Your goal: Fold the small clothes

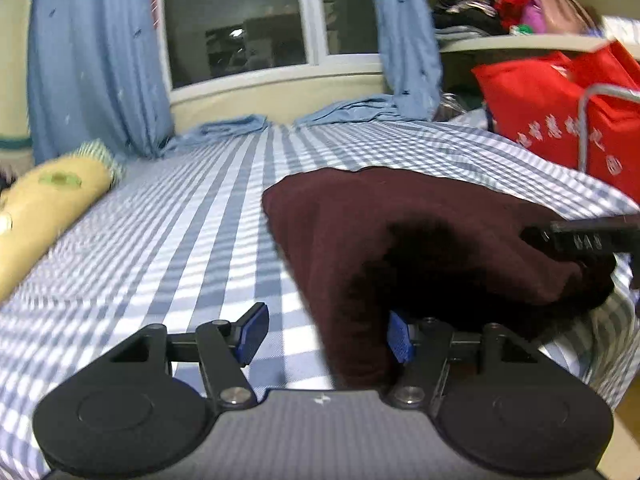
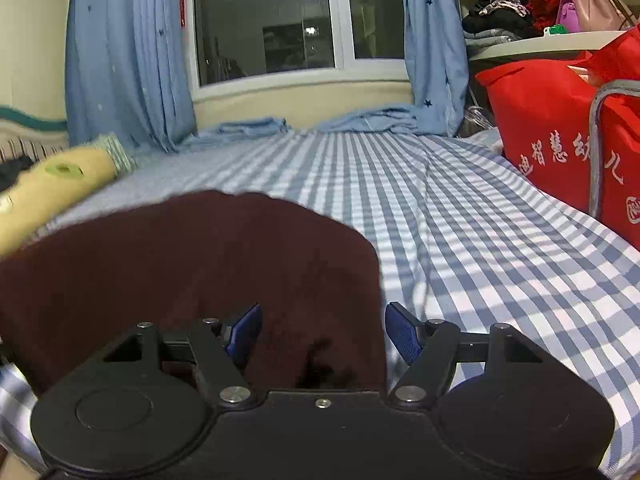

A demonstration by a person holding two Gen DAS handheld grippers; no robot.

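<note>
Left gripper point(image 1: 326, 336) and right gripper point(image 2: 323, 334) low, jaws spread astride maroon garment point(image 2: 200, 264)

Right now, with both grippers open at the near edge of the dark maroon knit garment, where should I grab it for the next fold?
Take the dark maroon knit garment by its two near corners, coming in low from the near side. The right gripper already straddles its near right edge; the left gripper straddles its near left corner.

Each wrist camera looks low and close along its hand-held gripper across the bed point(image 1: 168, 216) toward the window point(image 2: 272, 20), both sharing garment point(image 2: 192, 264) and red bag point(image 1: 540, 108).
</note>
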